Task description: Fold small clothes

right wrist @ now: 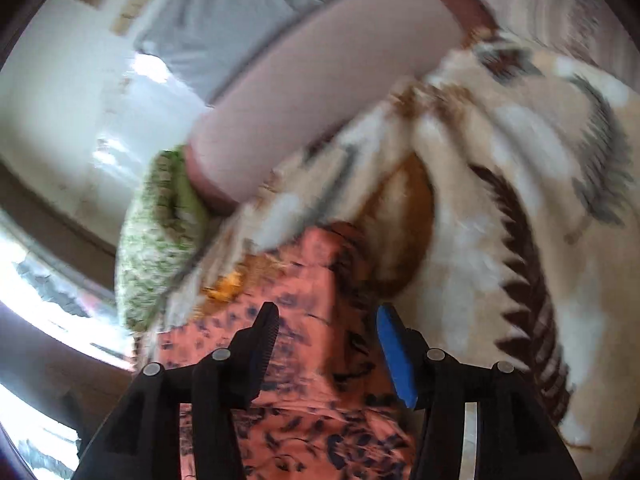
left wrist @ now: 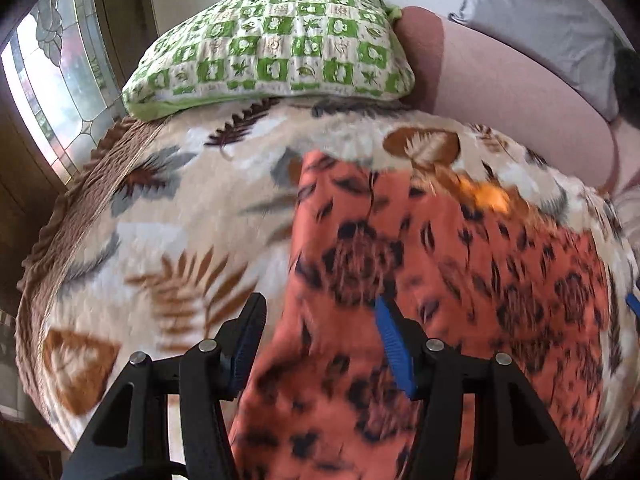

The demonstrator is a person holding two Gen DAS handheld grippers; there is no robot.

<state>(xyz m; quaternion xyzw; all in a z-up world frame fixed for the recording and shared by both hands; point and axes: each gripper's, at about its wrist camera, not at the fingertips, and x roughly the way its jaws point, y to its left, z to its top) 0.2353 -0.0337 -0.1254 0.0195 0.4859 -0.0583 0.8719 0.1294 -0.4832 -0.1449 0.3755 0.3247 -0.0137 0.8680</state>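
Note:
An orange garment with dark leopard-like spots [left wrist: 460, 280] lies spread on a beige leaf-print blanket [left wrist: 168, 220]. My left gripper [left wrist: 320, 312] is open, its jaws wide apart just over the garment's left edge, holding nothing. In the right wrist view the same garment [right wrist: 304, 420] lies under my right gripper [right wrist: 326, 320], which is open over the garment's far edge. A small orange patch [right wrist: 226, 282] shows at that edge. A blue pad of the right gripper [left wrist: 634, 304] peeks in at the right edge of the left wrist view. Both views are motion-blurred.
A green-and-white checked pillow [left wrist: 272, 48] lies at the head of the bed, also in the right wrist view [right wrist: 156, 240]. A pink bolster [left wrist: 512, 84] and a grey pillow [left wrist: 560, 20] lie behind. A window [left wrist: 52, 76] is at left; the bed edge drops off there.

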